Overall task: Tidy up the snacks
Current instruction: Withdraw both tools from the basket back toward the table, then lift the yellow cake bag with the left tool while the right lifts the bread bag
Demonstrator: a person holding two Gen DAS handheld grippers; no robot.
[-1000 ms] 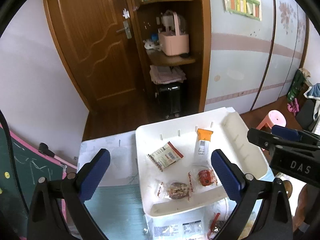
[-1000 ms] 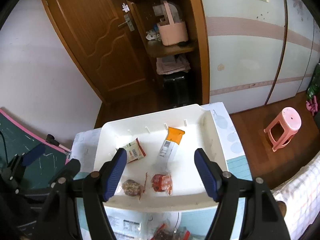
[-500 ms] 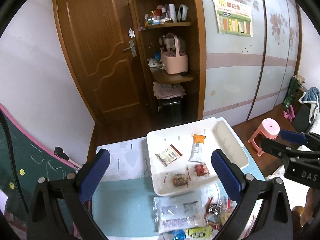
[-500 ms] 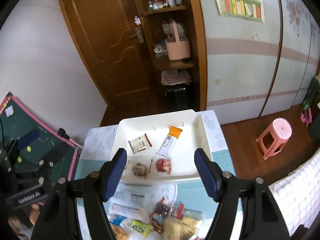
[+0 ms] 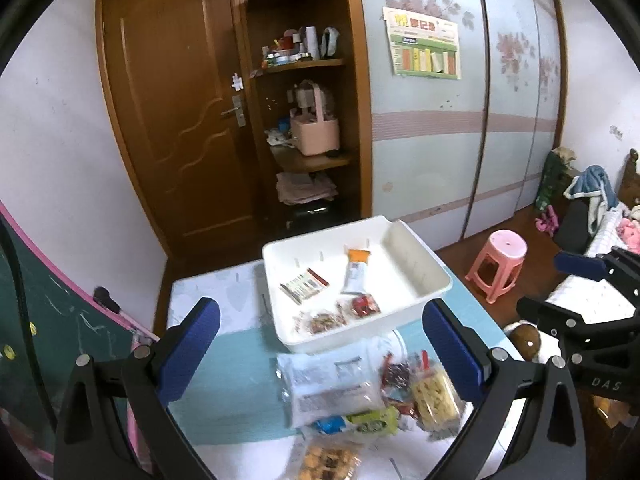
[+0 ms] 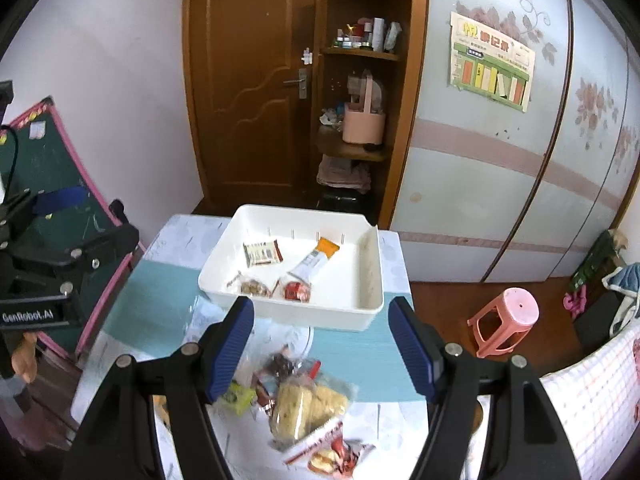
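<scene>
Both grippers are pulling back from the white bin [image 5: 436,280]; loose snacks [image 6: 304,400] are appearing at lower centre.
We are holding left gripper [image 5: 320,356] and right gripper [image 6: 322,350] jaws wide, empty.

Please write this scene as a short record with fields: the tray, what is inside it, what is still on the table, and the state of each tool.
tray: white tray on the table, at its far side
inside tray: orange-topped stick packet, flat barcode packet, red wrapped snack, brown wrapped snack
outside tray: pile of loose snacks on the near side of the table
left tool: open, empty, above the pile
right tool: open, empty, above the pile
beside table: pink stool on the floor
</scene>
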